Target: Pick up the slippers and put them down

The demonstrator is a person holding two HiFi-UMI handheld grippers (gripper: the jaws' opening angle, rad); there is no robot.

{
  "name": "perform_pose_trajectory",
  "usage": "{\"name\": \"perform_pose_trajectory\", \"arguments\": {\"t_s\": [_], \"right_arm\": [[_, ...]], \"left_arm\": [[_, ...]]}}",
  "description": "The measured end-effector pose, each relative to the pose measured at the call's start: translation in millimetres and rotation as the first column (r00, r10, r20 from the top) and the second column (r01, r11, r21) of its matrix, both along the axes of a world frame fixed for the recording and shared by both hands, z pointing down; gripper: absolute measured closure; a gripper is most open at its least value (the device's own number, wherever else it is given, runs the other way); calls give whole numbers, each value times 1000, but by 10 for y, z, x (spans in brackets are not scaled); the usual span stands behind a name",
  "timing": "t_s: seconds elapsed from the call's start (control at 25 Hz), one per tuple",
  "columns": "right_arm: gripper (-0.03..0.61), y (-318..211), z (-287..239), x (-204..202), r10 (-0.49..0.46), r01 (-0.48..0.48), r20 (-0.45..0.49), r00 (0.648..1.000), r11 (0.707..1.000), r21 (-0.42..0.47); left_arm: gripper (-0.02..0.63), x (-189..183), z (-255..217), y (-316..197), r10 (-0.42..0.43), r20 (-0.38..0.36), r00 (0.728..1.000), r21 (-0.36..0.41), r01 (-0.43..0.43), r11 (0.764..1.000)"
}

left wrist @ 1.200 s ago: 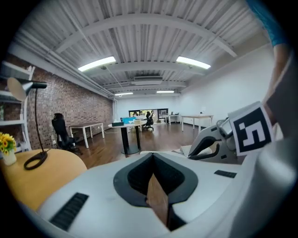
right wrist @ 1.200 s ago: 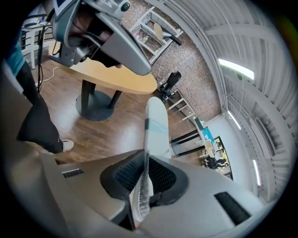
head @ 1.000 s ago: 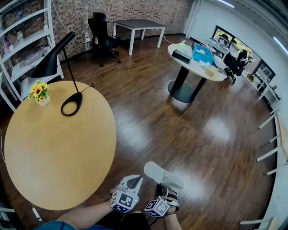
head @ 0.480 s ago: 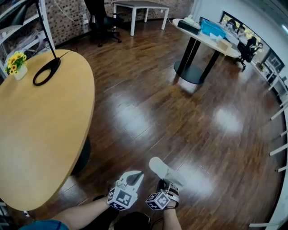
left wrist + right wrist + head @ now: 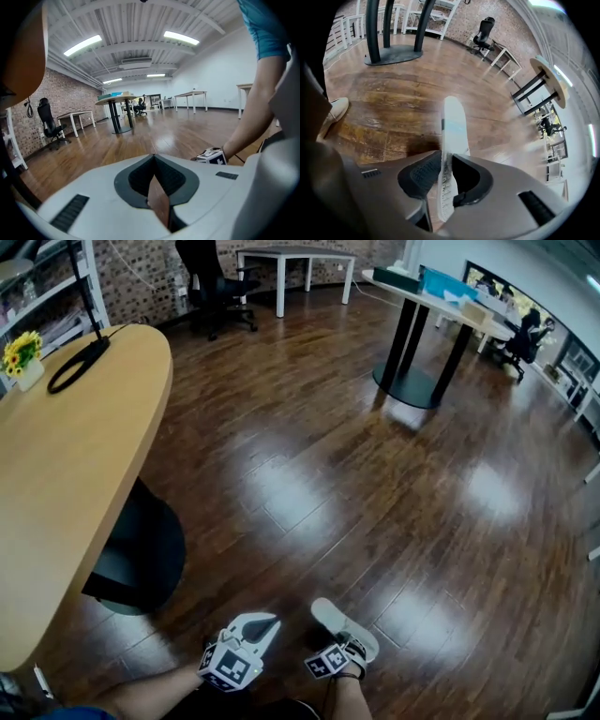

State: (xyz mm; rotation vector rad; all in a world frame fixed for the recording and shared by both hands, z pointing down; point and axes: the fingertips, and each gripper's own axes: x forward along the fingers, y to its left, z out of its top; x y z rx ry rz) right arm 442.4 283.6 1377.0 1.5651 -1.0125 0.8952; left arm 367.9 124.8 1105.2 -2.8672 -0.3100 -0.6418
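A pale grey slipper sticks out ahead of my right gripper at the bottom of the head view, low over the wooden floor. In the right gripper view the slipper stands on edge between the jaws of that gripper, its toe pointing down at the boards. The jaws have just been opening, but both tips still touch the slipper. To its left, my left gripper has its white jaws together. The left gripper view shows those jaws meeting at the tip with no slipper between them.
A round wooden table on a black base stands close on the left, with a lamp foot and flowers on it. A second pedestal table stands far ahead. The person's shoe rests beside the slipper.
Both grippers have sunk toward the floor and the view has dropped with them. The slipper has stayed in the right gripper's jaws. The wooden table now looms higher on the left.
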Motion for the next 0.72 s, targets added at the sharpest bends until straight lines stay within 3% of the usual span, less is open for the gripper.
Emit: {"name": "perform_pose_trajectory", "arguments": {"t_s": [0.24, 0.4, 0.48, 0.6, 0.72], "right_arm": [[370, 157, -174, -324, 70, -74, 142, 987, 997, 22], [370, 188, -710, -511, 159, -181, 186, 970, 978, 107], [427, 146, -1258, -538, 277, -319, 200, 940, 920, 229], [544, 60, -2396, -545, 424, -472, 209, 881, 762, 444], [565, 67, -3580, -576, 509, -514, 203, 837, 602, 611]], "left_arm": [[607, -184, -191, 56, -22, 47, 999, -17, 23, 1000], [607, -214, -631, 116, -13, 34, 999, -44, 14, 999], [607, -243, -921, 127, -22, 29, 999, -59, 23, 998], [607, -296, -1389, 127, -43, 35, 998, -73, 46, 996], [607, -332, -1945, 143, -60, 33, 998, -95, 63, 993]]}}
